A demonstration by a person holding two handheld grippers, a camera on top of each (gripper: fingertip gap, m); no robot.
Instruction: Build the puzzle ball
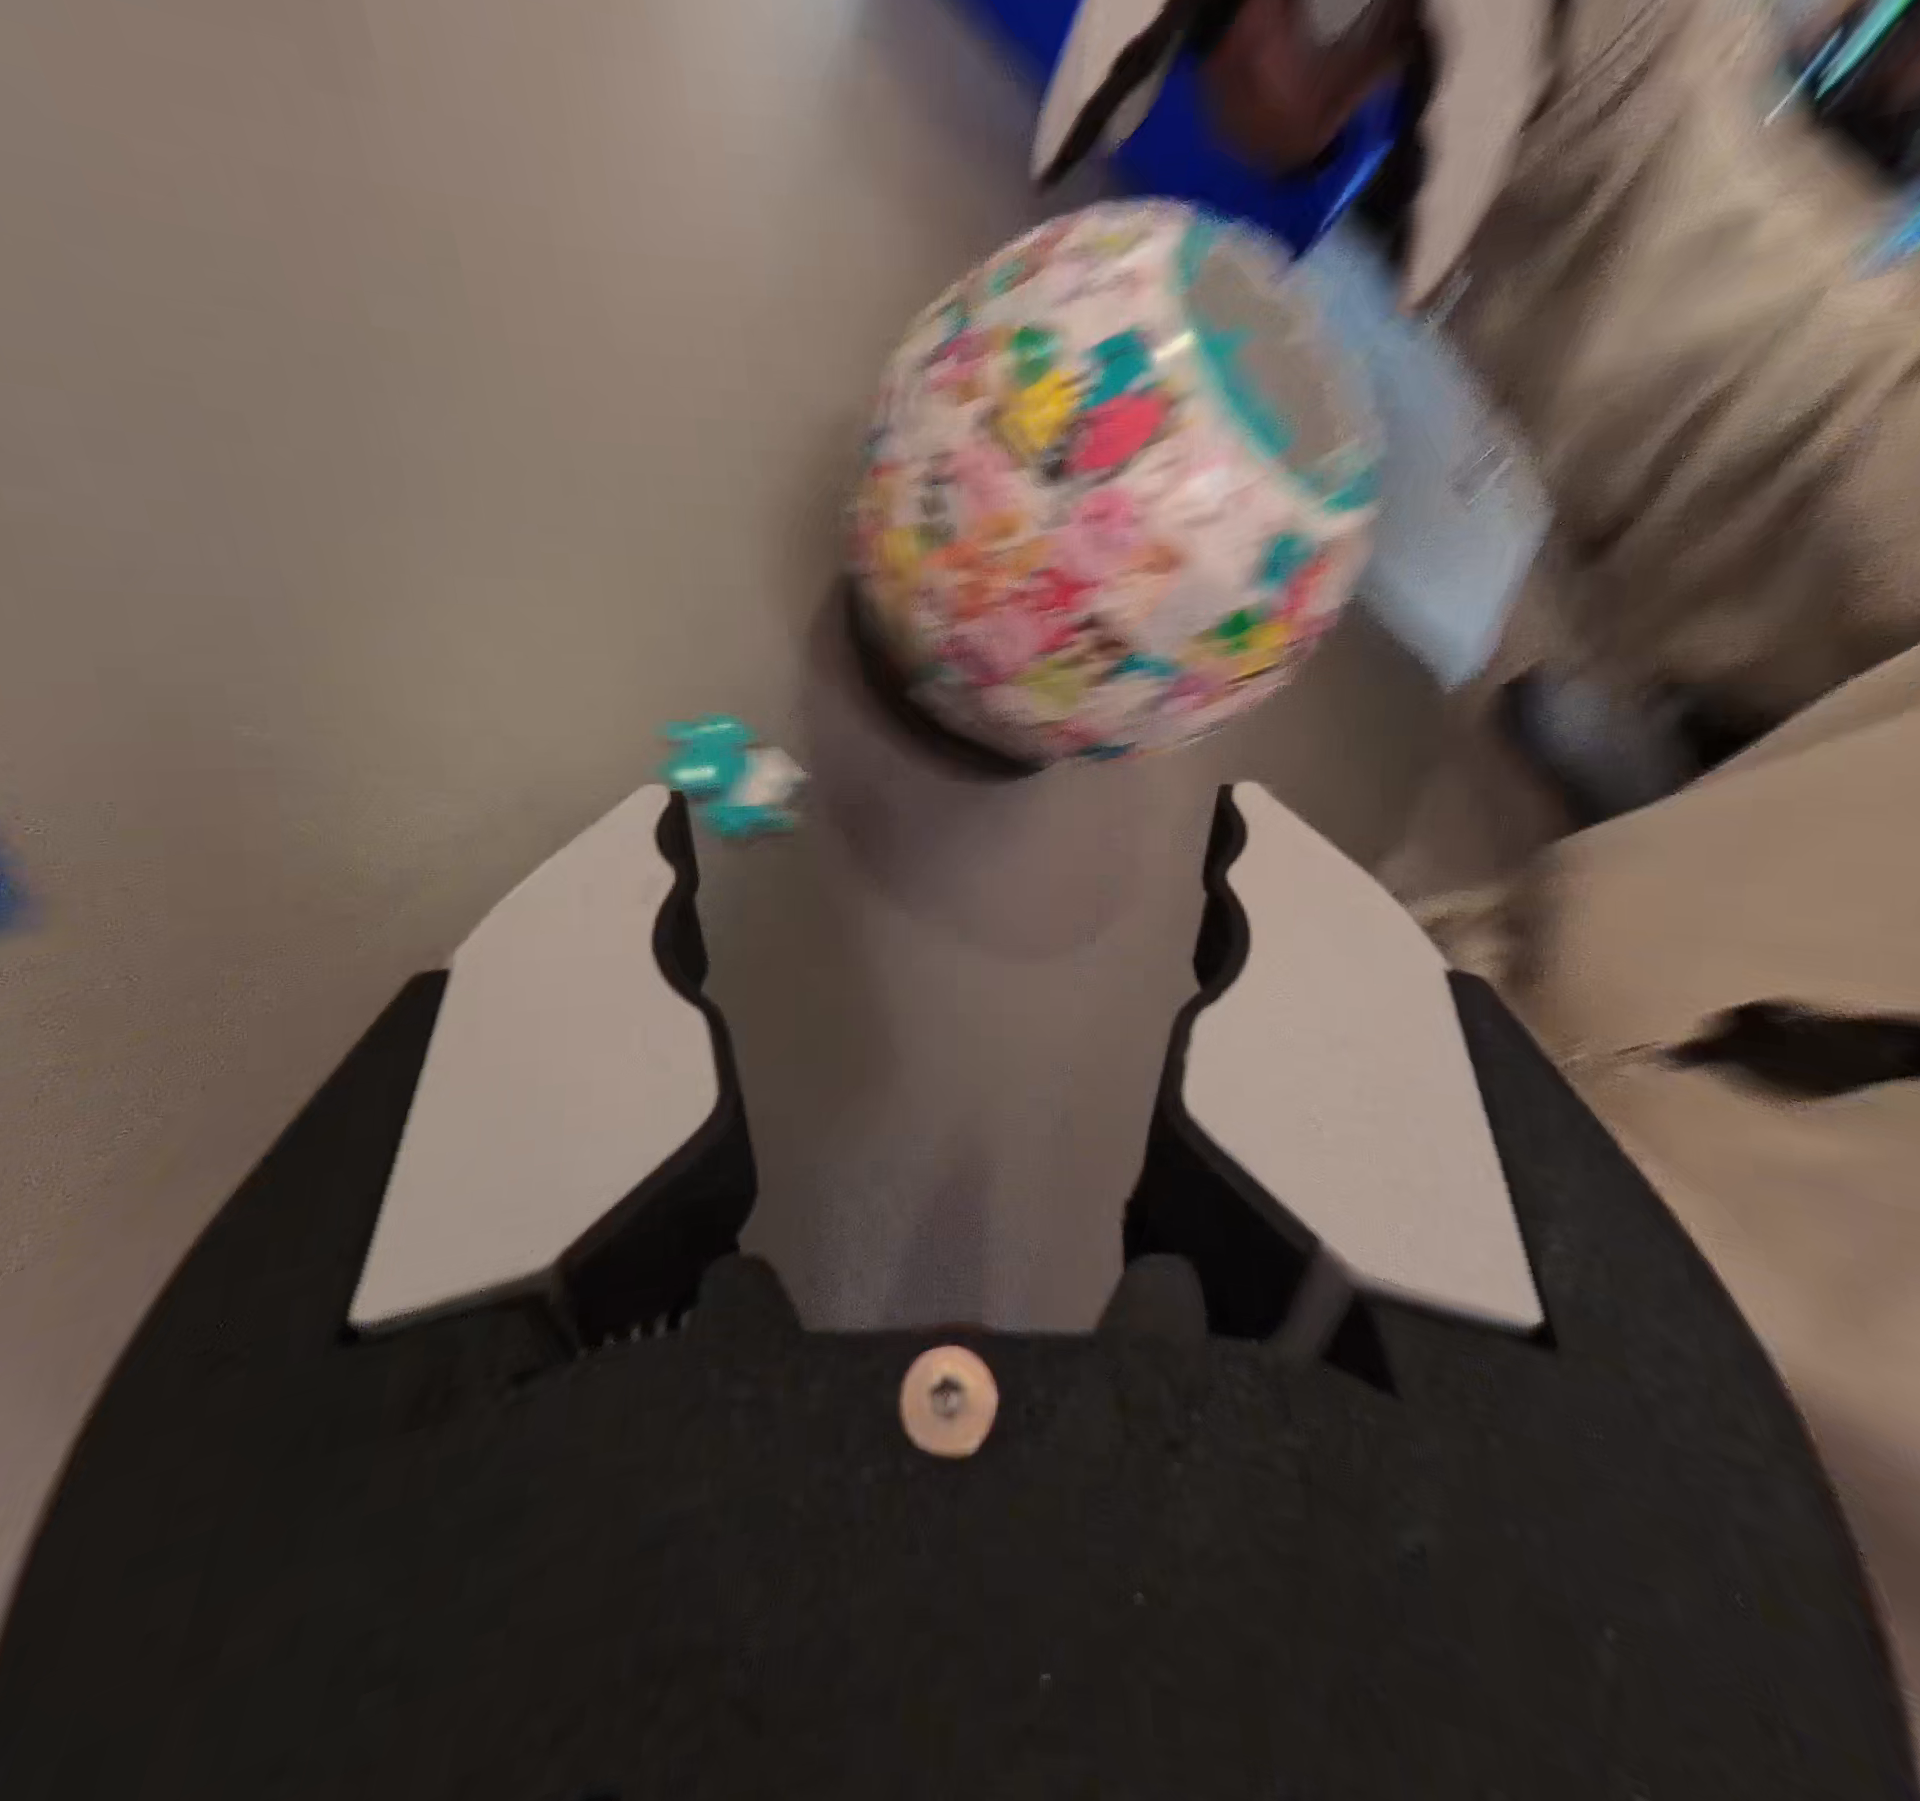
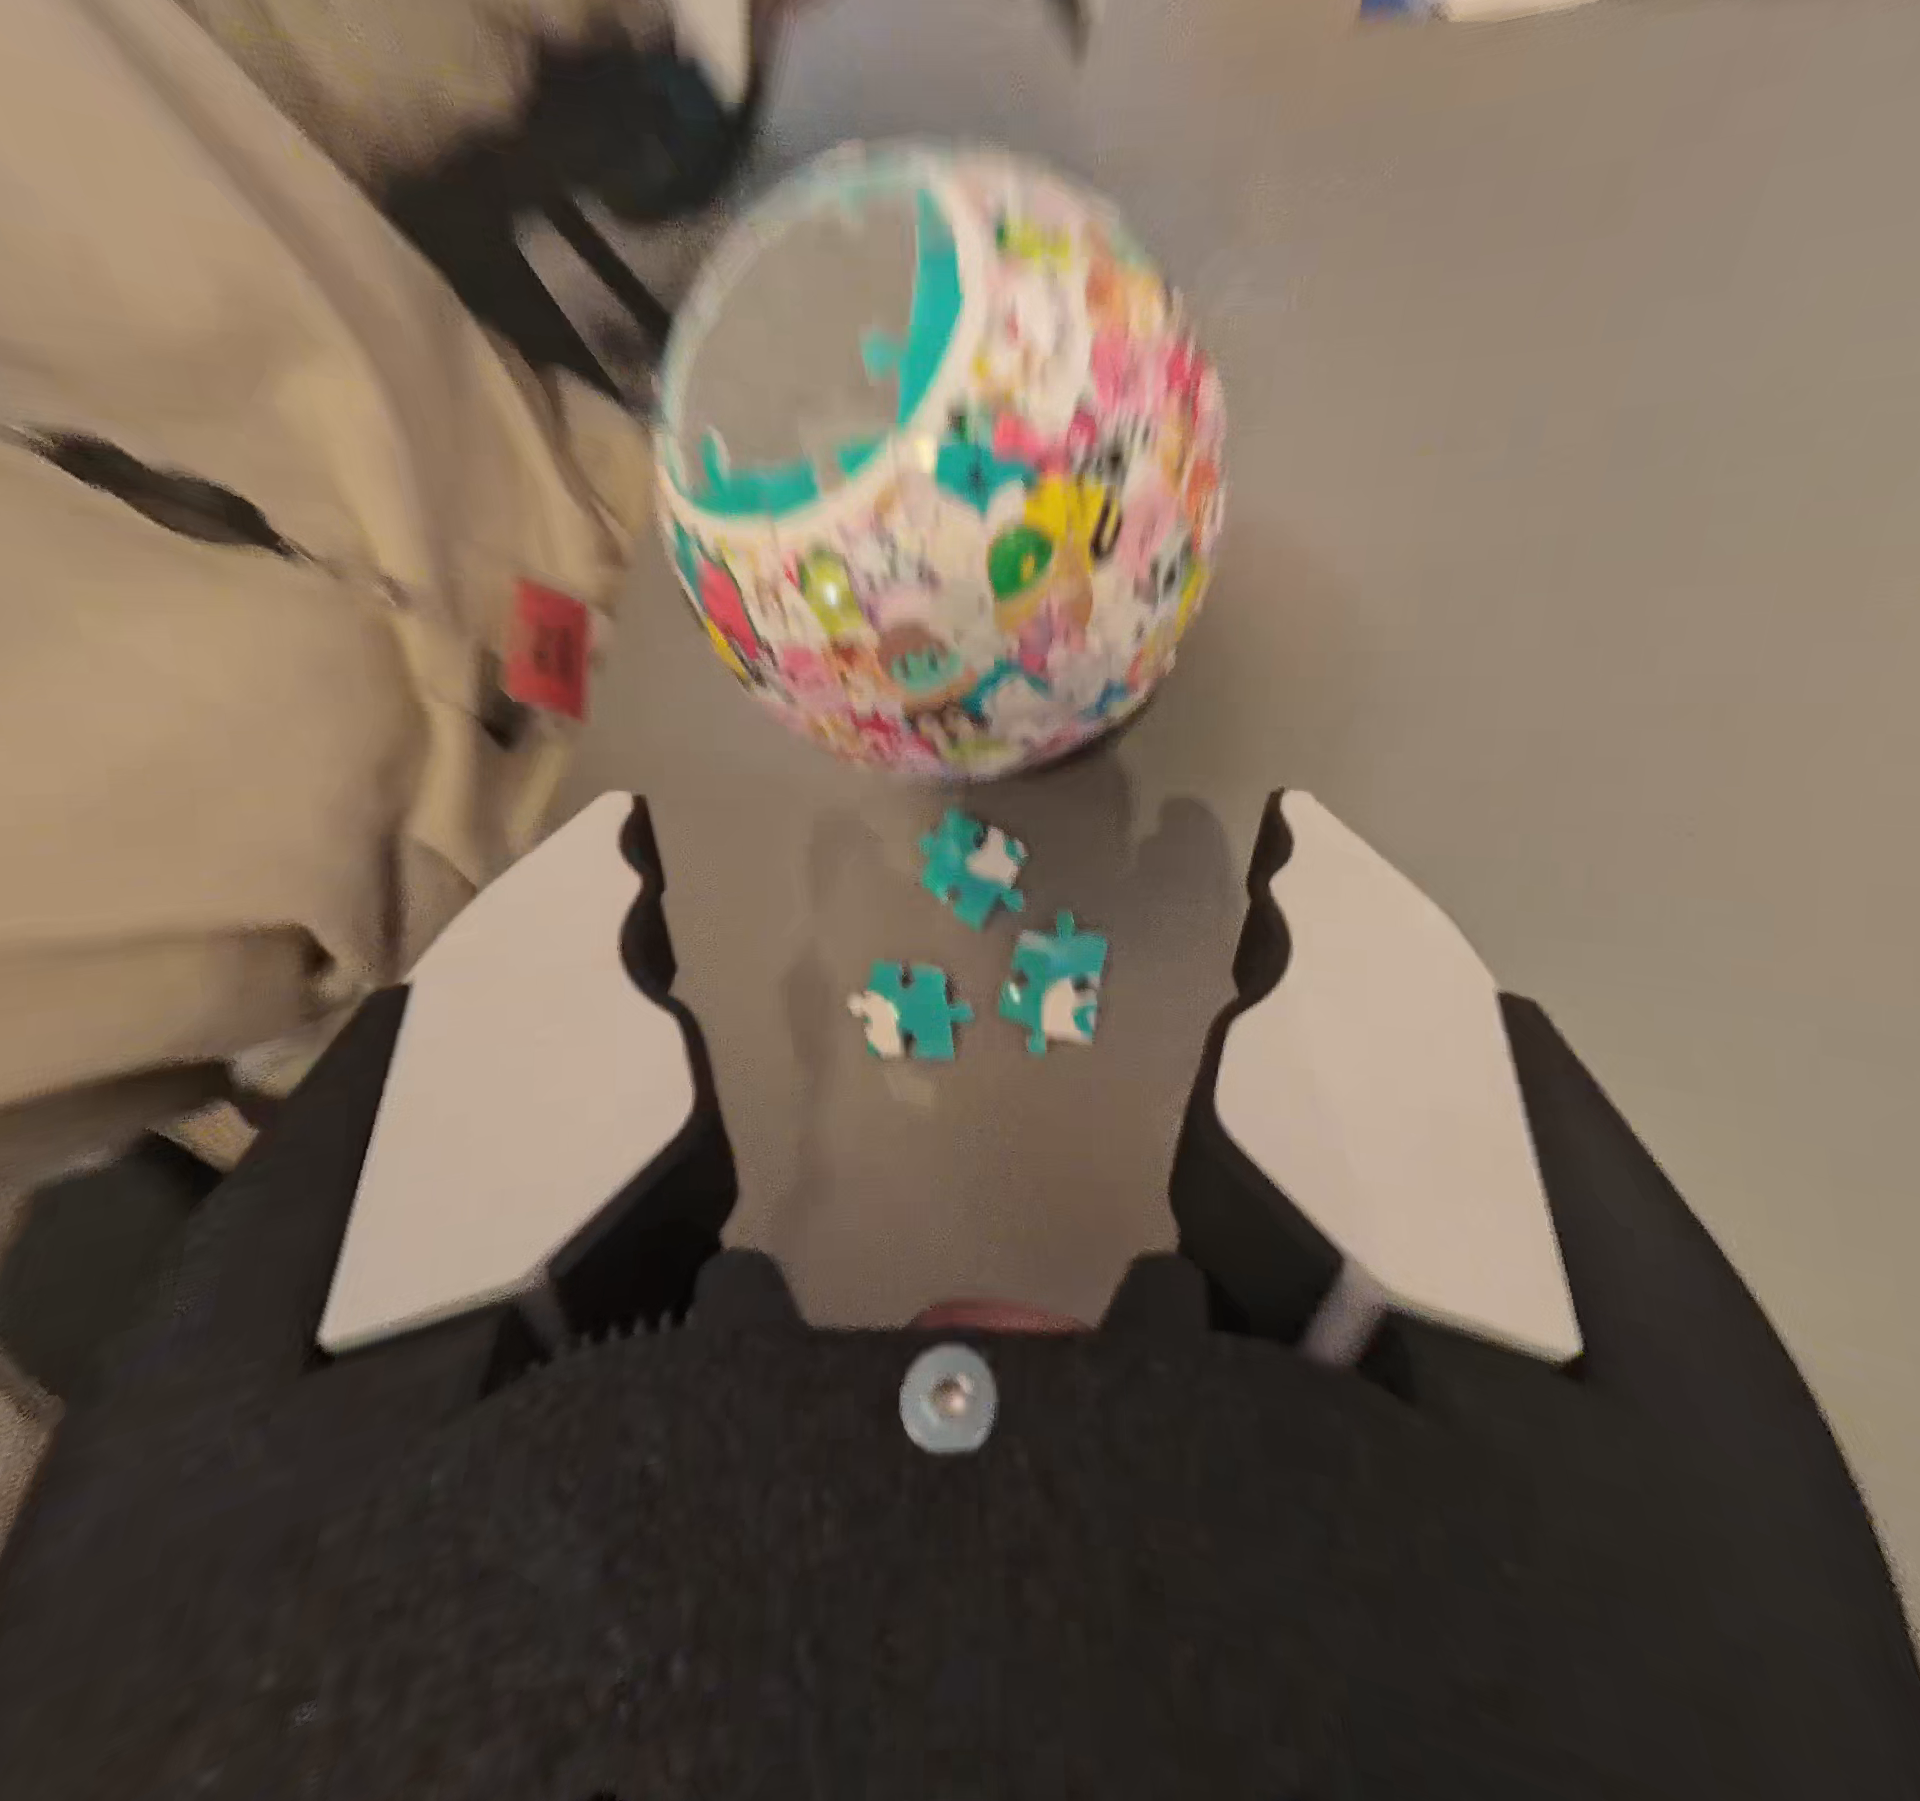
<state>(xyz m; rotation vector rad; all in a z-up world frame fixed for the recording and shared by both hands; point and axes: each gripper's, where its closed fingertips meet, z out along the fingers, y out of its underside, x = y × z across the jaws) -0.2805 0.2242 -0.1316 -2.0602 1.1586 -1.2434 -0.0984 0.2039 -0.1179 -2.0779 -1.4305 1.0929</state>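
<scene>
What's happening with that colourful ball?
A person is building a puzzle ball with two hand-held tools. The ball sits on the grey table and still has a big round gap in it. Three loose teal pieces lie in front of it. The right tool and the left tool are both open and hold nothing.

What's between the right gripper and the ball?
Three loose teal pieces lie on the table between the open right gripper and the ball, in the right wrist view.
</scene>
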